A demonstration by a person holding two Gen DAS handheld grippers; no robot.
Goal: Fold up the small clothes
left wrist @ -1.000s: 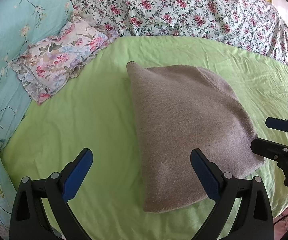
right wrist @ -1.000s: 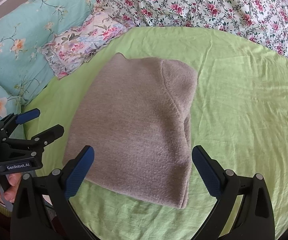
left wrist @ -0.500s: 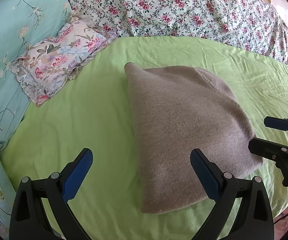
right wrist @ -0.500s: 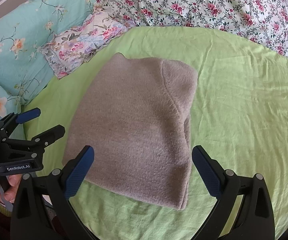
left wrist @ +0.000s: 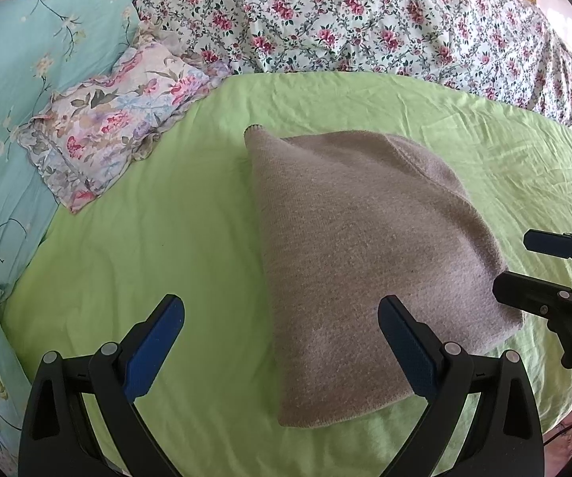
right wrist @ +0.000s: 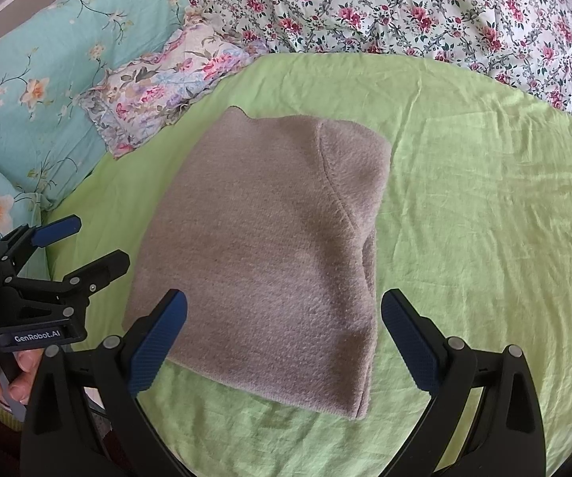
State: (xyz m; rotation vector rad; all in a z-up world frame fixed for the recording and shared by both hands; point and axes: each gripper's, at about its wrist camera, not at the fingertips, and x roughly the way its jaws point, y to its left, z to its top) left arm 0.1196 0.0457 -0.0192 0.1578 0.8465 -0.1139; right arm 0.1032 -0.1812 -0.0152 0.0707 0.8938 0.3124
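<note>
A grey-brown knitted garment [left wrist: 365,254] [right wrist: 270,246] lies folded into a thick block on the lime green sheet [left wrist: 146,246] [right wrist: 484,218]. My left gripper [left wrist: 282,338] hovers open over its near left edge, holding nothing. My right gripper [right wrist: 284,338] stands open above the garment's near edge, also holding nothing. Each gripper shows in the other's view: the right gripper [left wrist: 532,266] by the garment's right side, the left gripper [right wrist: 87,244] by its left side, with a hand [right wrist: 11,373] behind it.
A small floral pillow [left wrist: 115,123] [right wrist: 166,79] lies at the back left of the sheet. A turquoise flowered quilt [left wrist: 19,79] [right wrist: 47,59] runs along the left. A rose-print cover [left wrist: 365,16] [right wrist: 425,4] spans the back.
Both grippers have drifted slightly, so the garment sits a little lower and nearer in both views. The garment itself keeps its shape and both grippers stay open.
</note>
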